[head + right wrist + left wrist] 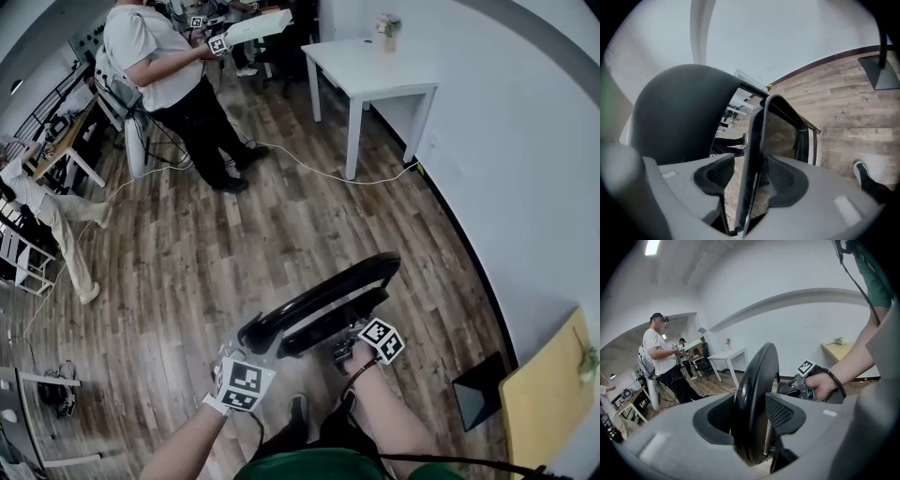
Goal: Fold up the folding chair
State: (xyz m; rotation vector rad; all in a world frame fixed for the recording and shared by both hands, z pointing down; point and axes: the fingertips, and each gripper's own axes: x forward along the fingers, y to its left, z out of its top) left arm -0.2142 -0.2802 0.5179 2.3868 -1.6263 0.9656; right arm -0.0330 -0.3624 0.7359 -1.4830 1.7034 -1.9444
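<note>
Chair (pixel 323 300) on floor (pixel 281 216) at the person's feet, looks nearly flat. Left tool (pixel 749 418) clamps its padded rim, likely to steady it. Right tool (pixel 745 183) is part open, thin frame edge loose between the pads.

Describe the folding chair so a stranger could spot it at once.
On the wood floor, near the white wall, the folding chair stands just ahead of the camera wearer's shoe. It alone is black with a rounded padded rim, unlike the white table farther off.
</note>
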